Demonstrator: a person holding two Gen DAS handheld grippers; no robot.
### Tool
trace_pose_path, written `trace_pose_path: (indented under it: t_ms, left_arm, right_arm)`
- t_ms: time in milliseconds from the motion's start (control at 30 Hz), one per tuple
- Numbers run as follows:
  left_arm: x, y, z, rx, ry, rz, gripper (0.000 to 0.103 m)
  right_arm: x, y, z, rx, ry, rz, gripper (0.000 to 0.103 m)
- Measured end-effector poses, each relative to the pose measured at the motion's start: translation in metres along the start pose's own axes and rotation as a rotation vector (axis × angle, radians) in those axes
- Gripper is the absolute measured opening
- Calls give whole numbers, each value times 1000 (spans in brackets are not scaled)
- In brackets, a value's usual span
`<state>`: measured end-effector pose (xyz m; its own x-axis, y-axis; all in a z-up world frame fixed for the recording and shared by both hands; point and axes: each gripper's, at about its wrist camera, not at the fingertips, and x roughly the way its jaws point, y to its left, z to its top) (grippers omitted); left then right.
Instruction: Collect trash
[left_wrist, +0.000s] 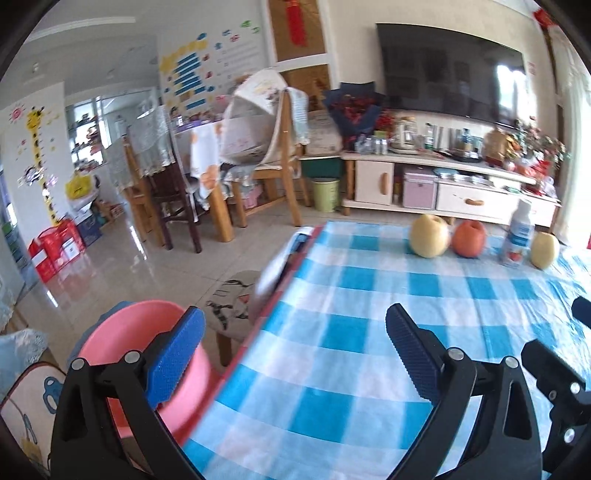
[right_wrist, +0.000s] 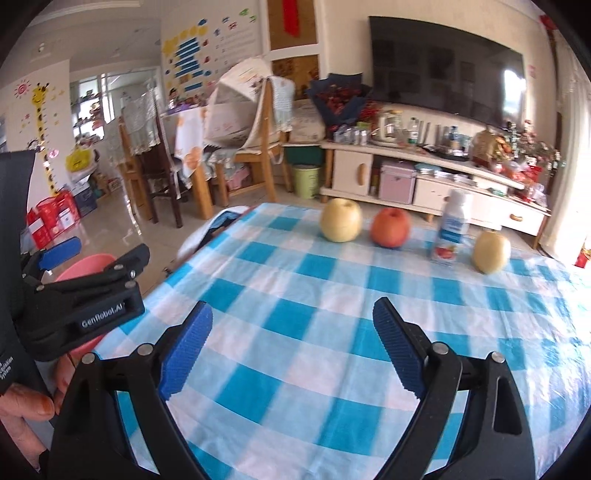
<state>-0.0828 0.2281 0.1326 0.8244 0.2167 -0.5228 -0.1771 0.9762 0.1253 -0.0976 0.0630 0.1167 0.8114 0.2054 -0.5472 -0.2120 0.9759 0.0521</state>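
Bottle (right_wrist: 452, 229), white with a blue label, stands upright toward the upper right of the right wrist frame on the blue-checked tablecloth (right_wrist: 295, 332), between a red apple (right_wrist: 390, 227) and a small yellow pear (right_wrist: 492, 251); a larger pear (right_wrist: 340, 219) sits left of the apple; the right gripper (right_wrist: 291, 343) hangs spread and empty over the cloth; the left gripper (left_wrist: 295, 350) is likewise released, holding nothing, at the table's left edge; a pink bin (left_wrist: 147, 325) shows at lower left behind its left finger.

blue-white checked tablecloth (right_wrist: 314, 295) | pink bin (left_wrist: 147, 332) | red apple (right_wrist: 390, 227)
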Motion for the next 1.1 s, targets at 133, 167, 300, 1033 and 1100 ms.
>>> trace_pose_path:
  t_ms: [133, 167, 300, 1033, 1100]
  left_arm:
    - [-15, -24, -4, 14, 8, -55, 97]
    - [-19, -29, -5, 22, 10, -60, 97]
    - [-31, -47, -10, 57, 17, -72, 97]
    - [-117, -120, -5, 139, -68, -102, 97]
    - [-122, -125, -4, 143, -74, -106, 97]
  right_arm:
    - [-21, -24, -6, 10, -32, -44, 92]
    - [-26, -29, -8, 13, -41, -55, 92]
    - [-44, -49, -11, 31, -62, -72, 93]
    - [-128, -123, 3, 109, -234, -155, 98]
    - [-135, -133, 3, 126, -247, -165, 98]
